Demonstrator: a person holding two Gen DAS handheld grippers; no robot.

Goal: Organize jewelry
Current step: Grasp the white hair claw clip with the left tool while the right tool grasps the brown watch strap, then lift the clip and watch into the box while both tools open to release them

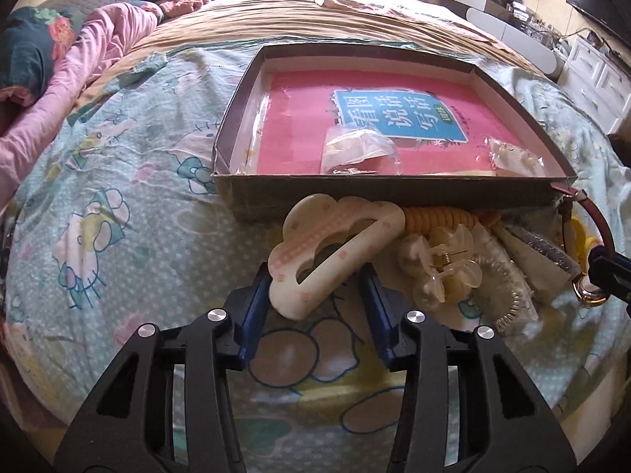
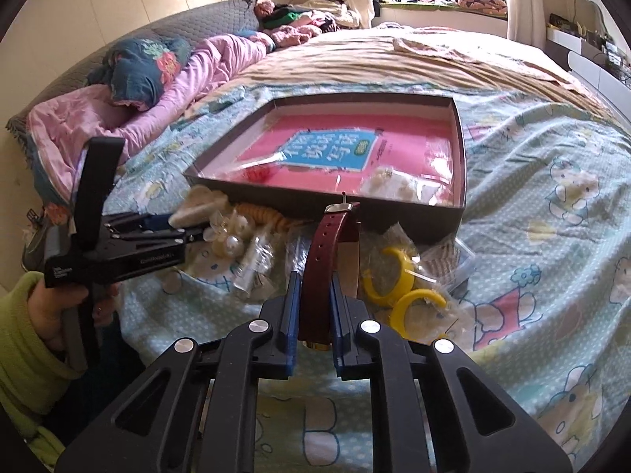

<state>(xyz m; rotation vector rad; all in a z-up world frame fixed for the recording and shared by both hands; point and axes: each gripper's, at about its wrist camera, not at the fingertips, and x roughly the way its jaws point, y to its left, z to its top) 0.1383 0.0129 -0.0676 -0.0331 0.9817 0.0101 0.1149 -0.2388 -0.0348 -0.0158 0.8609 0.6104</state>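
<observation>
A cream, cloud-shaped plastic hair claw with pink dots [image 1: 331, 248] is held between the blue pads of the left gripper [image 1: 317, 280], just in front of the shallow dark cardboard box lined with a pink book [image 1: 378, 197]. A dark red leather-strap watch [image 2: 329, 260] is clamped upright in the nearly closed right gripper [image 2: 313, 295], also before the box. Yellow plastic hoop earrings in a clear bag [image 2: 398, 291] are seen beside the watch, near the box front.

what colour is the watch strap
Dark red strap, clearest in the right wrist view.
</observation>
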